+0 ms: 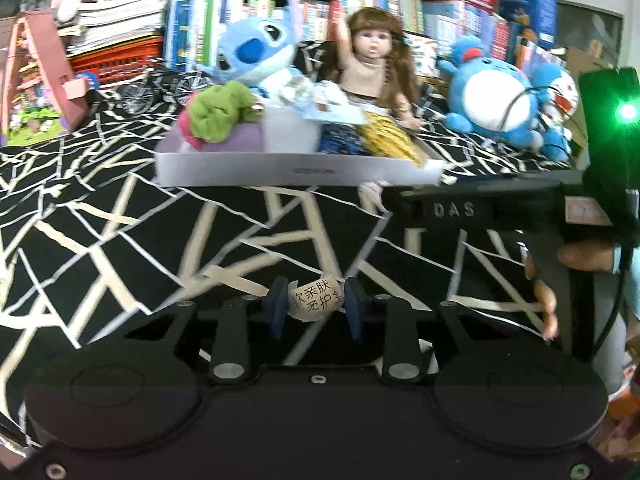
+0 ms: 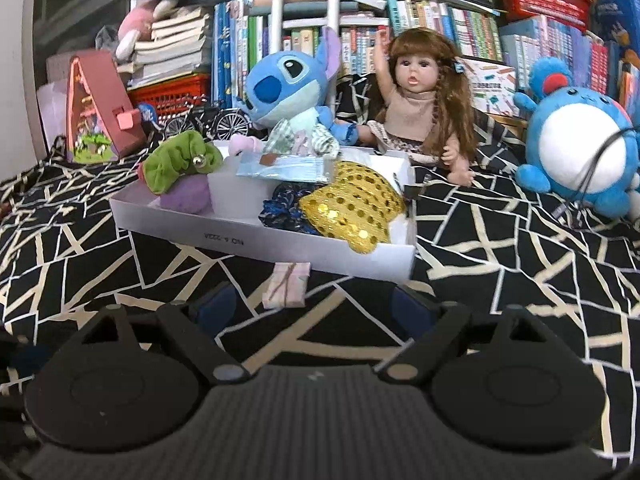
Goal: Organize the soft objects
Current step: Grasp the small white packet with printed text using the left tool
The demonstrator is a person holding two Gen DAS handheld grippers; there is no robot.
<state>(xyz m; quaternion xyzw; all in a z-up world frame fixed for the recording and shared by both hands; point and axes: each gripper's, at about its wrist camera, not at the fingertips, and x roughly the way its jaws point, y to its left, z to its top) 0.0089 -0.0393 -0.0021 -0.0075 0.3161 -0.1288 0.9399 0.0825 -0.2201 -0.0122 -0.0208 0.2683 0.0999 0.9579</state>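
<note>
Even indoor light, no hard shadows. The left wrist view smears with motion blur; a green indicator lamp (image 1: 627, 112) flares at its right edge. Both views bow at the corners, where the bookshelves (image 2: 440, 28) curve.

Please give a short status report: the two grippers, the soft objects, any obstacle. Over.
Left gripper shut on small white packet. Right gripper open, empty, pink packet ahead. White box holds soft items. No obstacle seen.

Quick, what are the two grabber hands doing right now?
Left gripper: shut on a small white packet.
Right gripper: open, holding nothing.
</note>
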